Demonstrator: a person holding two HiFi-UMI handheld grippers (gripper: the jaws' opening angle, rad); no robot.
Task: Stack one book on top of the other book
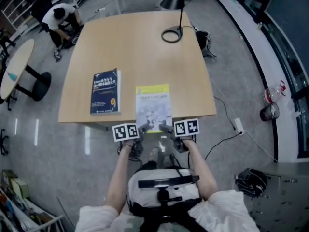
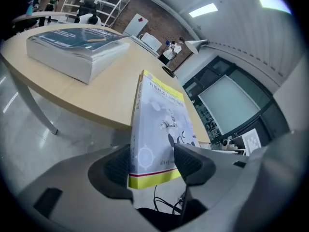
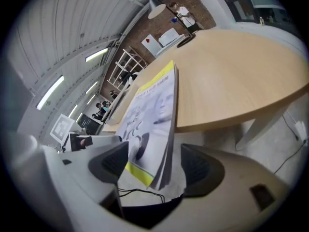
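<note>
A white book with yellow bands (image 1: 153, 106) lies at the near edge of the wooden table (image 1: 140, 47), its near end overhanging the edge. To its left a thick dark blue book (image 1: 105, 92) lies flat. My left gripper (image 1: 142, 129) is open at the white book's near left corner; in the left gripper view the book (image 2: 161, 124) stands between the jaws of that gripper (image 2: 152, 166), and the blue book (image 2: 72, 45) lies farther off. My right gripper (image 1: 165, 127) is open at the near right corner, where the book's page edge (image 3: 149, 115) sits between the jaws of that gripper (image 3: 154, 161) with gaps either side.
A black desk lamp (image 1: 174, 13) stands at the table's far right with a ring-shaped base. A person (image 1: 60, 18) crouches on the floor beyond the far left corner. A round side table (image 1: 14, 66) is at the left. Cables (image 1: 227, 129) and a bag (image 1: 251, 180) lie on the floor at the right.
</note>
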